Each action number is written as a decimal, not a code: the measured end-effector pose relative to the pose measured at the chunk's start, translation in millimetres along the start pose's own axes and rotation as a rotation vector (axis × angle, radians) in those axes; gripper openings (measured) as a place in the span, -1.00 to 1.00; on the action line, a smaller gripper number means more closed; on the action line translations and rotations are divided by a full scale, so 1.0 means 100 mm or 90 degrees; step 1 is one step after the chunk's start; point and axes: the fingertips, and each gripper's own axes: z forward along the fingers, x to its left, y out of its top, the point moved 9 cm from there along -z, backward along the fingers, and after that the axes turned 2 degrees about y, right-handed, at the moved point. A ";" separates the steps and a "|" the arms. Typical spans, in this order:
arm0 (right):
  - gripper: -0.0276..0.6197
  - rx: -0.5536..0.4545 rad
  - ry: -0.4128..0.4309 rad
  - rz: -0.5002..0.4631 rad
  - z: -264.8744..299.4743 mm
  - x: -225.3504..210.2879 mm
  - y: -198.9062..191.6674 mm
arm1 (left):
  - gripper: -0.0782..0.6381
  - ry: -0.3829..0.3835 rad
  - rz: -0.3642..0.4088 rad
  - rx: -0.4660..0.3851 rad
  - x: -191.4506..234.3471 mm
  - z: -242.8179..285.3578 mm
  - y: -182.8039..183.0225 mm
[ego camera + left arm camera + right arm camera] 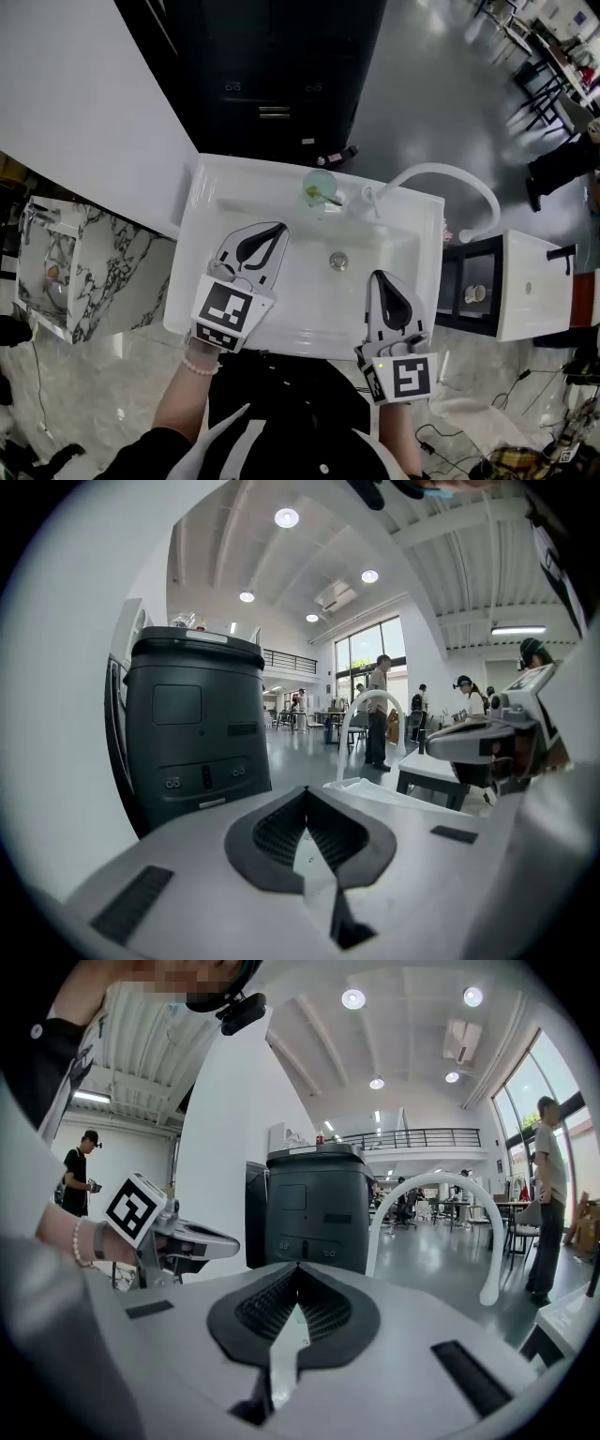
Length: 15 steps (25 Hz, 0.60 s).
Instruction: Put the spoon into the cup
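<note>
No legible text, numbers or brand names in any view. Closest thing is coded marks: a black-and-white square marker on the cube [225,314] of the left gripper [279,228], and the same kind on the cube [410,377] of the right gripper [379,275]. These are block patterns only, no letters or digits. The left one also shows in the right gripper view, again pattern only. The dark cabinet [197,728] has a pale strip low on its front, maybe a label, too small to read.
</note>
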 end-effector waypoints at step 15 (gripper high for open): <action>-0.91 -0.008 0.052 -0.039 0.11 0.14 0.11 | -0.78 0.036 0.001 -0.021 0.02 -0.54 0.15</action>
